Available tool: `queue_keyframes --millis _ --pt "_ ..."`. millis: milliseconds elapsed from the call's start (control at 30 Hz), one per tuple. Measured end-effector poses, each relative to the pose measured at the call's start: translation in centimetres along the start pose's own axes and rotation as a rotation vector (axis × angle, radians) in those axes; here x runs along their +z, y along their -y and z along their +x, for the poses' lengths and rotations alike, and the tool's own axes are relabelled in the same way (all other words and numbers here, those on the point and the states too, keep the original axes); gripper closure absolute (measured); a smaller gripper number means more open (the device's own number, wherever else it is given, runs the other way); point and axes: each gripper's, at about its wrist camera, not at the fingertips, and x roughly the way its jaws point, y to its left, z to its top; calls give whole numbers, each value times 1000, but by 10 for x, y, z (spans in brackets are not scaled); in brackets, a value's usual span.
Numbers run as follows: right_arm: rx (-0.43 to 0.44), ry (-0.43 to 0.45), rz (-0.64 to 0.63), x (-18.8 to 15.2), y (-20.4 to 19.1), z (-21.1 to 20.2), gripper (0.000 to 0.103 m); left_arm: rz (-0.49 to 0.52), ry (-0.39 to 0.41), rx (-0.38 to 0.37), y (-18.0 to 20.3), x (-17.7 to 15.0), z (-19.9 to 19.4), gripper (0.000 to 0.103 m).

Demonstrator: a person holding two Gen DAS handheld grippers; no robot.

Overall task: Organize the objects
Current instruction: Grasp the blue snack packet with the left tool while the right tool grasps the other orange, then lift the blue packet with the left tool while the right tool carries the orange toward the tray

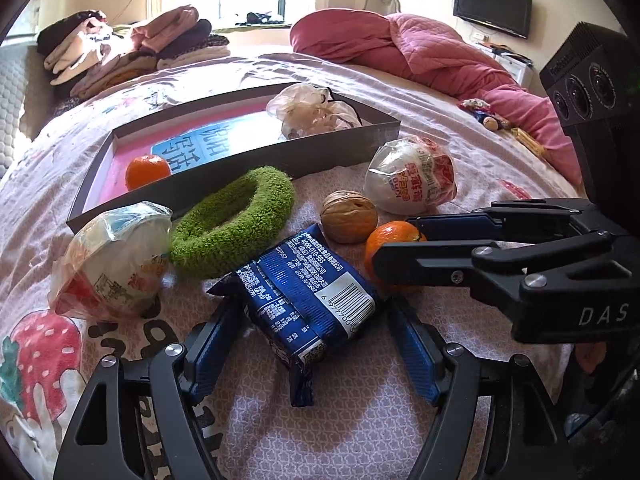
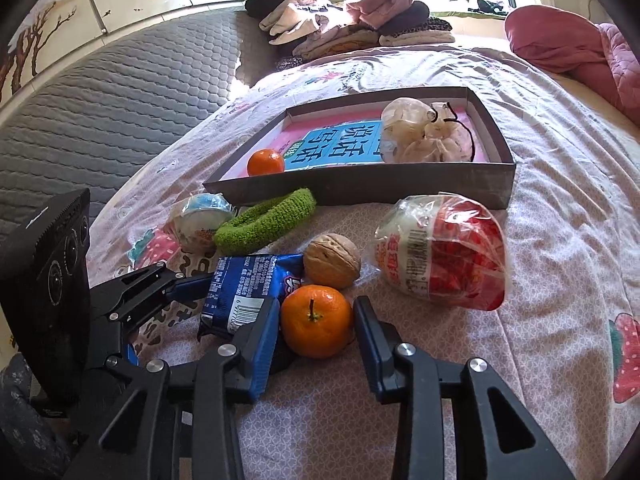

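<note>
Though flat, blue snack packet (image 1: pixel 308 300) lengthwise toward camera

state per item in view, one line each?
Box: open, no lid.
Boxed orange: inside box.
Near orange: on bed, between right claw pads, no firm contact visible.
Blue packet: on bed, between left claw pads, untouched.
Walnut: whole, on bed.
</note>
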Motion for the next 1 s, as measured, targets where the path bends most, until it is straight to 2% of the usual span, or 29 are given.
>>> queue_keyframes --millis 233,1000 --pt "-6 21 18 2 7 -8 65 -2 14 13 1 0 -3 29" --pt "2 72 31 6 9 -23 65 -26 34 3 -2 1 -4 48"
